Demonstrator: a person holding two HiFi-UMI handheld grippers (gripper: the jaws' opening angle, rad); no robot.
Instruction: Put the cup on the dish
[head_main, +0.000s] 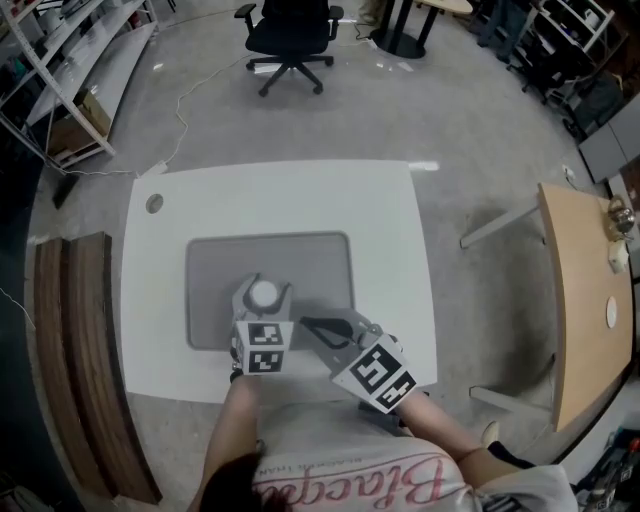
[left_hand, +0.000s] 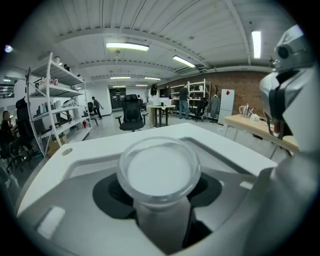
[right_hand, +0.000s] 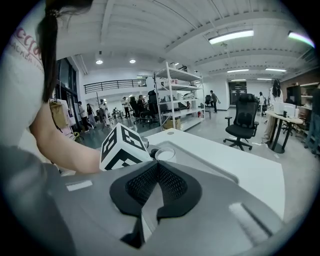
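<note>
A clear plastic cup (head_main: 263, 293) with a whitish inside stands upright between the jaws of my left gripper (head_main: 262, 297), which is shut on it. In the left gripper view the cup (left_hand: 159, 172) fills the middle, its round rim toward the camera. It is over the front middle of a grey rectangular dish (head_main: 320, 260) on the white table (head_main: 390, 210). I cannot tell whether the cup rests on the dish. My right gripper (head_main: 308, 323) is shut and empty over the dish's front right part, just right of the cup (right_hand: 165, 154).
Beyond the table stands a black office chair (head_main: 290, 40). A wooden bench (head_main: 85, 350) runs along the left and a wooden table (head_main: 585, 300) stands at the right. A shelf rack (head_main: 70, 70) is at the far left. The table top has a round grommet (head_main: 154, 203).
</note>
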